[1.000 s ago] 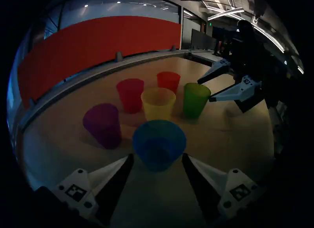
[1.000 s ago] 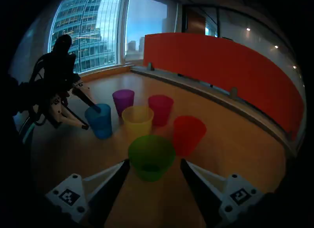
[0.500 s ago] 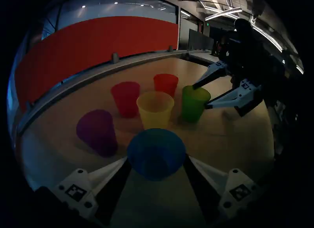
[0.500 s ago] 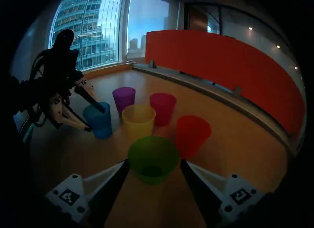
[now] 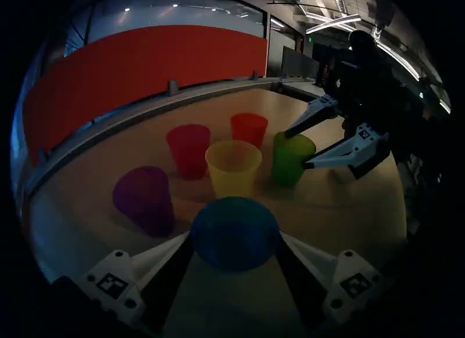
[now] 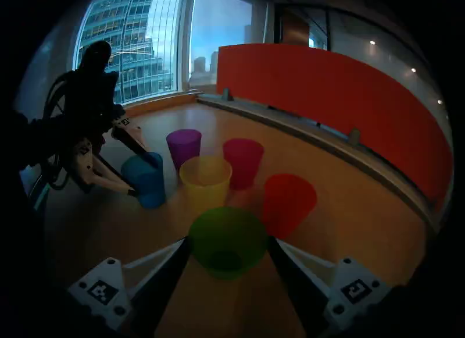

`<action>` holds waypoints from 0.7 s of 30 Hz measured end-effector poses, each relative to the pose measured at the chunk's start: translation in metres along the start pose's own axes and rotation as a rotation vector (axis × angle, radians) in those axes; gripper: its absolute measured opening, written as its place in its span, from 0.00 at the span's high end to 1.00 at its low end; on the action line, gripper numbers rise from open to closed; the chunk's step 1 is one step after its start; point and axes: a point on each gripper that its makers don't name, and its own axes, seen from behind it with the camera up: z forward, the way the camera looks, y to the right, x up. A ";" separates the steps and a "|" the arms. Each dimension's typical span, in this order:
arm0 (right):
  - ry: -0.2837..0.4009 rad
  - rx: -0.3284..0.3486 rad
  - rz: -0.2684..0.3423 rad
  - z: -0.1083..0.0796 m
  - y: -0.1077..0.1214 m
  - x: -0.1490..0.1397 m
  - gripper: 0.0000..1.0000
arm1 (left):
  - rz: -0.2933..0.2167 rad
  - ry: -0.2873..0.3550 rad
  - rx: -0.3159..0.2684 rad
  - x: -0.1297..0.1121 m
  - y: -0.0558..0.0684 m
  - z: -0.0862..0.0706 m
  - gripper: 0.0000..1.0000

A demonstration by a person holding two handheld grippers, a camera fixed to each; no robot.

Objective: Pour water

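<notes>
Blue cup [image 5: 235,233]: upright on the tabletop [image 5: 349,204], nearest in the left gripper view, between the two fingers of the left tongs [image 5: 234,239]. Those tongs stand spread wide, a finger on each side of the cup; whether the fingers touch its wall cannot be told. Contents cannot be made out. Green cup [image 6: 228,242]: upright, nearest in the right gripper view, between the fingers of the right tongs [image 6: 228,242]. These are likewise spread wide, and contact with the cup wall cannot be told. In the left gripper view the green cup stands at the right end of the group, with the right tongs reaching in from the right, one fingertip at the far rim and one at the near side. In the right gripper view the blue cup stands at the left end, straddled by the left tongs coming in from the left. Yellow cup [image 5: 233,166]: middle of the group, just beyond the blue one. Magenta cup [image 5: 188,150]: far left of the yellow. Red cup [image 5: 249,128]: farthest, behind the yellow. Purple cup [image 5: 144,198]: near left, apart from the rest. All six are upright, mouths up. Square black-and-white markers [image 5: 111,284]: one on each finger base. Red partition panel [image 5: 145,64]: along the tabletop's far edge. Windows [image 6: 133,53]: tall buildings and sky beyond. Person [image 6: 87,105]: a dark figure behind the far tongs.
</notes>
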 end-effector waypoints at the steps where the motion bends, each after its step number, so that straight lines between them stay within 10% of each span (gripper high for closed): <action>1: 0.000 0.000 0.000 0.000 0.000 0.000 0.00 | -0.002 -0.001 -0.001 0.000 0.000 0.000 0.09; 21: -0.006 -0.014 -0.006 0.014 0.002 -0.001 0.00 | -0.006 -0.005 -0.004 -0.001 0.001 0.000 0.13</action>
